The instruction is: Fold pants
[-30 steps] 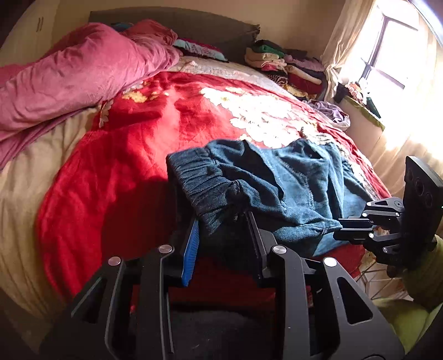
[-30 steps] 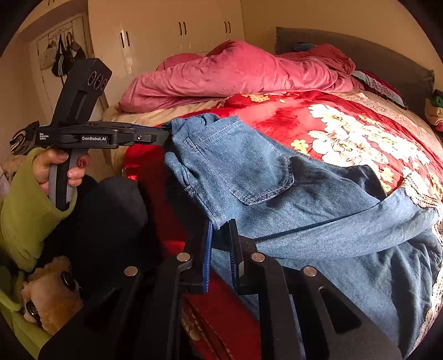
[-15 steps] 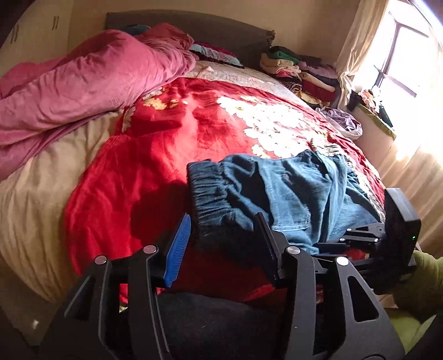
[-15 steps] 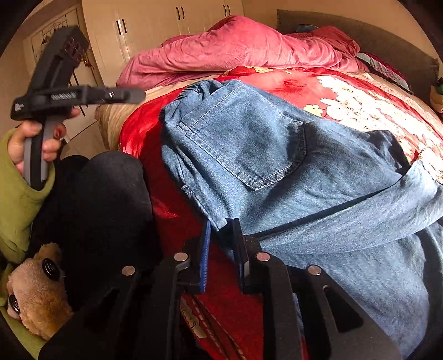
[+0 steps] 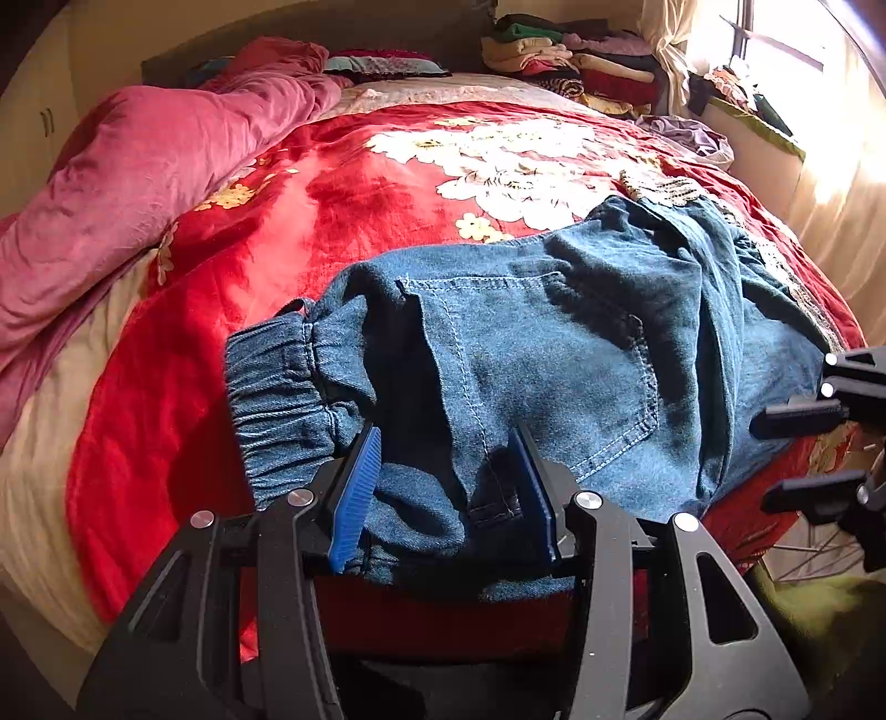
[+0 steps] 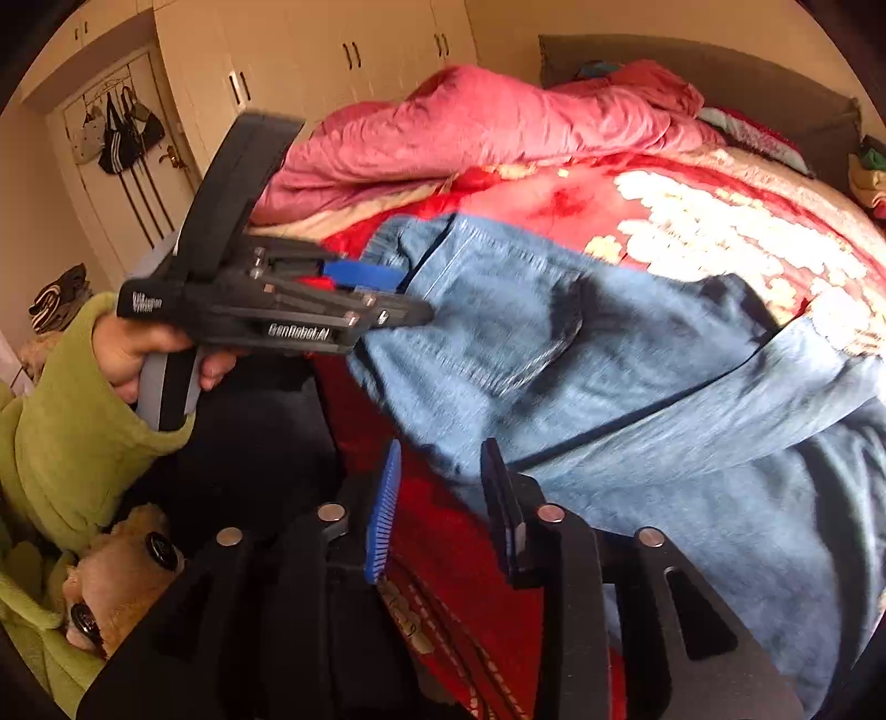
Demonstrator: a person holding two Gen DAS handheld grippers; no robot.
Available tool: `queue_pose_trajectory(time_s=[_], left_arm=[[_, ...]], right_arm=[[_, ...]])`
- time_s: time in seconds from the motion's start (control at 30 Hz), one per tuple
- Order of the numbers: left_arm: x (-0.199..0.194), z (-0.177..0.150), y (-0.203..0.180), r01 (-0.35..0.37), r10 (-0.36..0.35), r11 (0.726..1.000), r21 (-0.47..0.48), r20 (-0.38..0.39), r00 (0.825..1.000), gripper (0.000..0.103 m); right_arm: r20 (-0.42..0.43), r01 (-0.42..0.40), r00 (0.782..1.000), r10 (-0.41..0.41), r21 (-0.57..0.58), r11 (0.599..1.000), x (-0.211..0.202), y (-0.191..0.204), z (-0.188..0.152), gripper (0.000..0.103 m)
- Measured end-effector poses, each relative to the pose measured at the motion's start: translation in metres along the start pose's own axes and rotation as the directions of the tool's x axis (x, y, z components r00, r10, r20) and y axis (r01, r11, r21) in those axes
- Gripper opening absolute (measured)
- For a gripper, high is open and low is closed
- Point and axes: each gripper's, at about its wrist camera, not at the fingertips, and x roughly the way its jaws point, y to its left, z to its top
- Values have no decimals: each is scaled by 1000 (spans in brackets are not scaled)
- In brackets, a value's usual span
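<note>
Blue jeans (image 5: 554, 343) lie on the red flowered blanket (image 5: 332, 194), with the elastic waistband near the bed's front edge and a back pocket facing up. My left gripper (image 5: 446, 437) stands open around a bunch of waistband cloth, which fills the gap between its jaws. In the right wrist view the left gripper (image 6: 412, 293) sits at the jeans' (image 6: 637, 387) waistband corner, held by a hand in a green sleeve (image 6: 66, 415). My right gripper (image 6: 442, 459) has its jaws opening. A tip of the denim edge lies loose between them. The right gripper (image 5: 775, 457) shows at the jeans' right side.
A pink duvet (image 5: 138, 183) is heaped along the bed's left side. Stacked folded clothes (image 5: 554, 50) stand at the head of the bed by the window. Cream wardrobes (image 6: 332, 72) line the wall. A plush toy (image 6: 122, 565) lies low beside the bed.
The left gripper let go of the waistband, widened, and came forward around it again. The right gripper's jaws parted from the denim edge. The jeans now lie lower and flatter.
</note>
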Motion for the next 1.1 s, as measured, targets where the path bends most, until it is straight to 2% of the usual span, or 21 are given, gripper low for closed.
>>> queue_pose_trajectory(time_s=[0.13,0.23,0.3,0.37,0.43,0.53,0.7,0.73,0.77,0.97,1.1], left_arm=[[1,-2,-3,-18,18,1000,17,-4,1000,40],[2,-3,-10,-39,39,999,38,-5,999,41],[2,-4,-11,-45,45,998,45,-5,999,42],[3,-4,-10,-34,34,999,42,-4,999,43],[3,-4,-9,-25,26,999,41,-5,1000,43],[3,-4,-9,-25,25,999,40,-4,1000,43],[-1,-6,-5,-1,0,1000,22,16,1000,44],[-3,-7,-6,3,-3,1000,24,25,1000,47],[-4,-8,-8,6,-7,999,31,30,1000,51],[-9,-10,-17,-19,16,998,66,44,999,57],[-31,-12,-16,-10,6,999,38,109,994,62]], right_arm=[[44,54,998,-55,20,998,7,-11,23,39],[3,85,996,-85,46,995,23,-19,32,39],[-74,119,991,-113,83,989,41,-27,33,39],[-177,160,975,-137,125,979,64,-39,23,39],[-170,149,978,-123,151,977,70,-45,17,39],[-166,159,976,-138,121,980,70,-41,17,39],[-117,113,989,-95,162,980,50,-45,16,39],[-105,113,990,-97,167,979,43,-46,17,39],[-90,122,990,-108,168,978,33,-48,17,39],[-47,200,980,-194,220,955,-12,-69,12,43],[-25,244,969,-246,257,935,-29,-87,9,45]])
